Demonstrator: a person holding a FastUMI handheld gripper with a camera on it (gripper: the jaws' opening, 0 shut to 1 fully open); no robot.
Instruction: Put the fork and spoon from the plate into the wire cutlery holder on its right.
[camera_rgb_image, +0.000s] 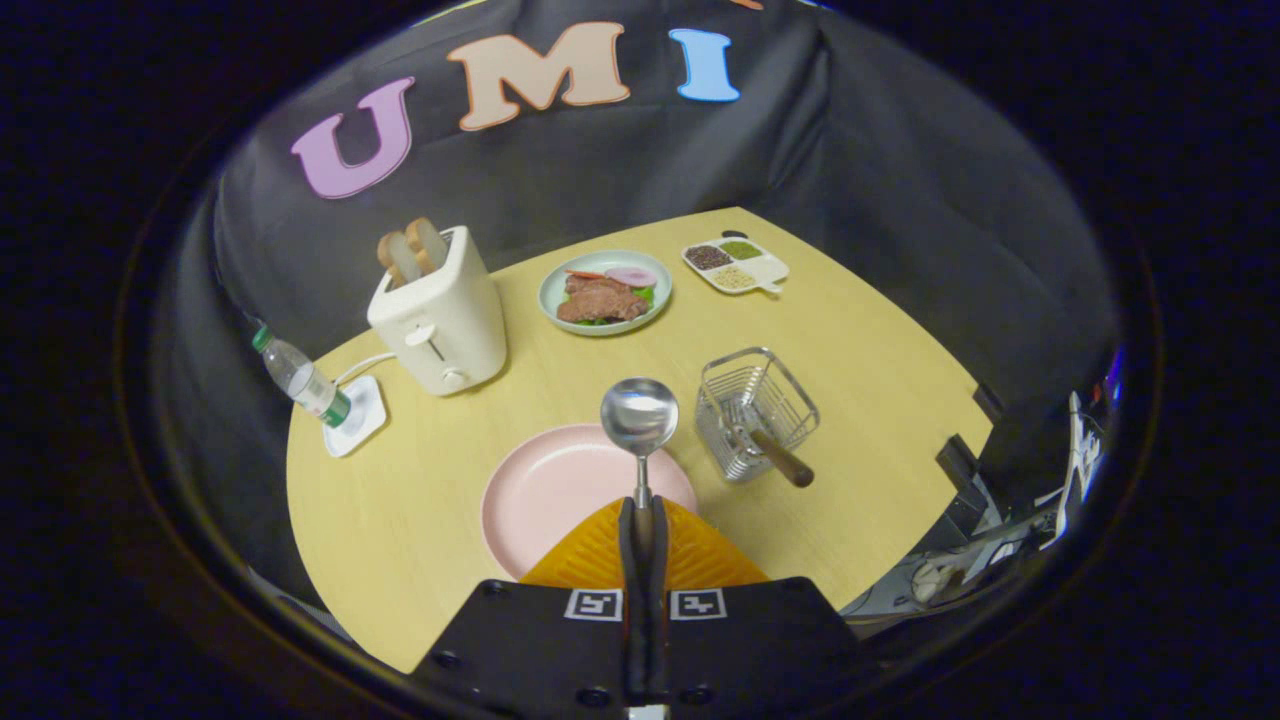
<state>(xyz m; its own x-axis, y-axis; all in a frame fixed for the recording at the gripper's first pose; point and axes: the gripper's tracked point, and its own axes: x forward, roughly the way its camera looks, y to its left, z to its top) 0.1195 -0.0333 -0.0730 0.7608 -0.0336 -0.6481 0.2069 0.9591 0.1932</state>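
Pale wood tabletop (420, 520), round-ish edge, black cloth wall behind. Gripper (643, 520) low in gripper view, fingers pressed together w/ spoon (640, 425) handle pinched between them. Spoon sticks straight fwd, bowl end raised above far rim of pink plate (555, 490); bowl is shiny metal, faces camera. Plate sits just ahead of/under fingers, looks bare apart from spoon held over it.

Wire cutlery holder (755, 410) to right of plate, near but not touching it. Upright, slight lean in fisheye. Fork (775, 458) already inside holder: brown wooden handle pokes out over its near rim toward plate side/right; tines not clearly visible thru wires, cannot tell their exact pose.

Other stuff, well apart from plate:
- cream toaster (440, 320) at left-back, 2 bread slices (410, 250) standing up in slots, lever on front, cord runs left.
- plastic water bottle (300, 380), green label, lying tilted by white square coaster/pad (360, 415) at left edge of tabletop; bottle base end seems to touch pad.
- pale green plate of food (605, 292) (meat slices, bit of greens, pink slice) beyond spoon, center-back.
- white divided dish (735, 265) w/ grains/seeds in 3 sections, right of food plate, near far edge.

Right of tabletop, off edge: cables, dark gear, blurry.
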